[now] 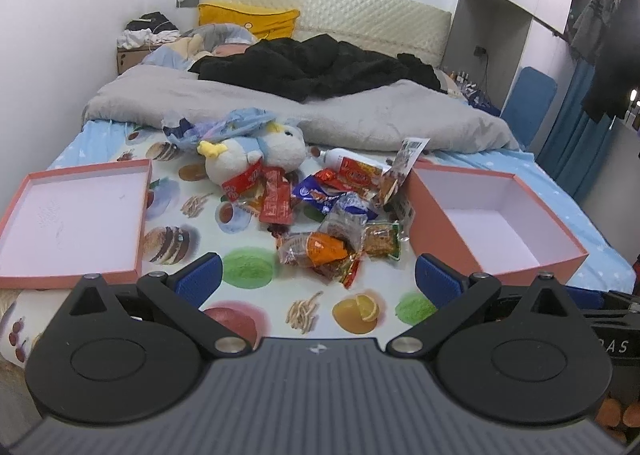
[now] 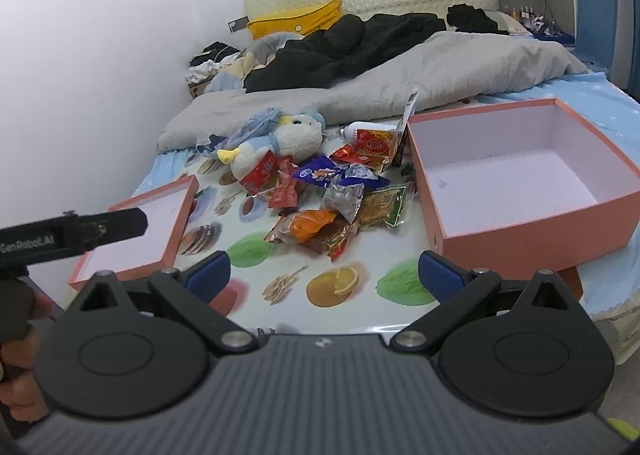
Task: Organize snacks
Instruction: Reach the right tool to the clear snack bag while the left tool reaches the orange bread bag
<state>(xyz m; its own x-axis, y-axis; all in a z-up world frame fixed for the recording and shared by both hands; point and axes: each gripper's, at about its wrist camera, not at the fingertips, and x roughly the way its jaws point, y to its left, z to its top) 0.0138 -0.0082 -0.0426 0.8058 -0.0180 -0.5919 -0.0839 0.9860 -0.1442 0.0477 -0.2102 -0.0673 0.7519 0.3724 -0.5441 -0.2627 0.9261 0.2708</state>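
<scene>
the snack packets (image 1: 332, 215) lie heaped mid-bed between the lid (image 1: 76, 223) and the open box (image 1: 492, 219). light, crinkly and slippery, they are probably best pinched by a sealed edge. the left gripper (image 1: 318, 279) and right gripper (image 2: 324, 269) hover just short, jaws wide and empty.

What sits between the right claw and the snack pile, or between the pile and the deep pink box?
Nothing visible. The right claw is open over bare printed sheet short of the snack pile, and the deep pink box stands open right beside it.
</scene>
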